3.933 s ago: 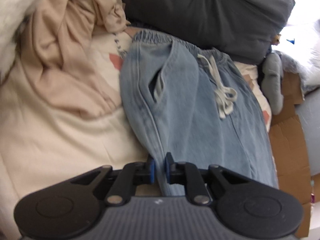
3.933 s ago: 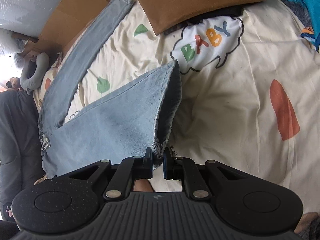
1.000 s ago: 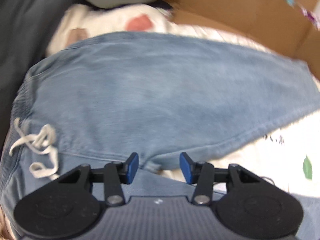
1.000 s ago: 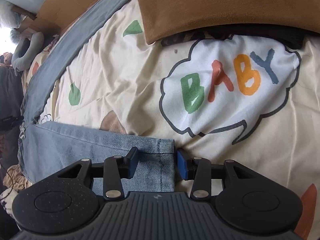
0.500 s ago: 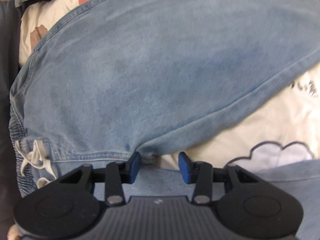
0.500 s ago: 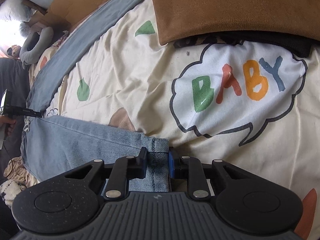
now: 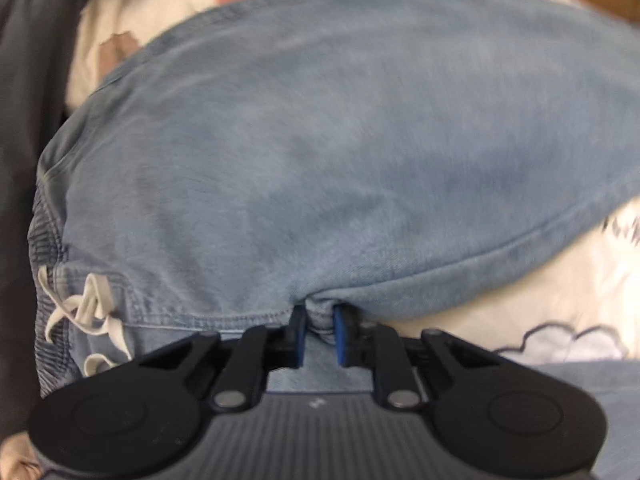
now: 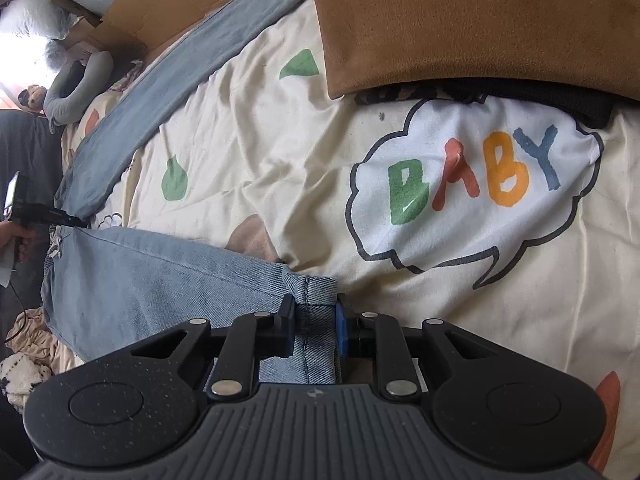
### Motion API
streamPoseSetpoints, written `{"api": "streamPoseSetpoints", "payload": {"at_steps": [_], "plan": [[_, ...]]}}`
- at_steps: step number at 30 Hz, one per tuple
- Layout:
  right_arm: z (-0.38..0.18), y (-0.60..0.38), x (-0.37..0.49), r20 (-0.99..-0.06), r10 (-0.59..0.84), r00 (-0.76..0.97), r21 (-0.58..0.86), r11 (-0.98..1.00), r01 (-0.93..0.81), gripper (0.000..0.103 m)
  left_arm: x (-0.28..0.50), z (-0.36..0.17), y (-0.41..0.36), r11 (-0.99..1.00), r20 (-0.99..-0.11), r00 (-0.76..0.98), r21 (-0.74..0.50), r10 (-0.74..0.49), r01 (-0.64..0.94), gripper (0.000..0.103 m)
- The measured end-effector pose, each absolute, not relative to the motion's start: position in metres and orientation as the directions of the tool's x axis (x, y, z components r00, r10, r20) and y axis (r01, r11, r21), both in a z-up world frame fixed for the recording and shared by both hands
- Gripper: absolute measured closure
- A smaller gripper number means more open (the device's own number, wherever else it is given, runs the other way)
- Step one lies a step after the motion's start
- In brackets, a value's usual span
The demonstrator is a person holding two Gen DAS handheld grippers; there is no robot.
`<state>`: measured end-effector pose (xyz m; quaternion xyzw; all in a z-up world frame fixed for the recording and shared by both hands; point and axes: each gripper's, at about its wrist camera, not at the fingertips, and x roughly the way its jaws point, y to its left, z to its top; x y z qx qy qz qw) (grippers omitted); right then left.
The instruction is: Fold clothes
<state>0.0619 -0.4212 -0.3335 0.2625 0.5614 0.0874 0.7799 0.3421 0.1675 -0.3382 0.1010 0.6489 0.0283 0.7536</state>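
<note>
Between the left gripper (image 7: 319,334) jaws sits a bunched fold at the crotch seam of the jeans (image 7: 340,152), and those jaws are closing on it now, denim pinched between the blue pads. The right gripper (image 8: 314,330) is clamped on the hem of the near leg, flat on the bed (image 8: 480,320). My read: wait for a firm left bite, then lift both together, keeping the leg taut so it lands squarely on the far leg ahead.

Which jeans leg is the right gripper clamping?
The near leg: its hem sits in the right gripper. The far leg lies untouched beside the cardboard.
</note>
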Motion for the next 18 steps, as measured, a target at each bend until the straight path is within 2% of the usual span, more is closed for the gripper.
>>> {"api": "streamPoseSetpoints", "payload": {"at_steps": [7, 10, 11, 15, 18], "plan": [[-0.335, -0.419, 0.061, -0.844, 0.404, 0.353, 0.483, 0.859, 0.169, 0.085, 0.34, -0.328, 0.184, 0.995, -0.976, 0.196, 0.1, 0.094, 0.02, 0.087], [-0.338, -0.417, 0.063, -0.857, 0.38, 0.349, 0.459, 0.871, 0.178, 0.085, 0.341, -0.336, 0.181, 0.995, -0.978, 0.186, 0.098, 0.093, 0.018, 0.083], [-0.34, -0.416, 0.064, -0.861, 0.374, 0.344, 0.452, 0.873, 0.183, 0.085, 0.341, -0.34, 0.178, 0.995, -0.979, 0.181, 0.094, 0.089, 0.018, 0.079], [-0.347, -0.414, 0.066, -0.873, 0.36, 0.33, 0.438, 0.876, 0.201, 0.085, 0.334, -0.33, 0.168, 0.99, -0.975, 0.2, 0.117, 0.099, 0.082, 0.074], [-0.351, -0.413, 0.067, -0.875, 0.357, 0.326, 0.436, 0.875, 0.21, 0.085, 0.324, -0.323, 0.154, 0.989, -0.975, 0.22, 0.071, 0.04, 0.133, 0.075]]}}
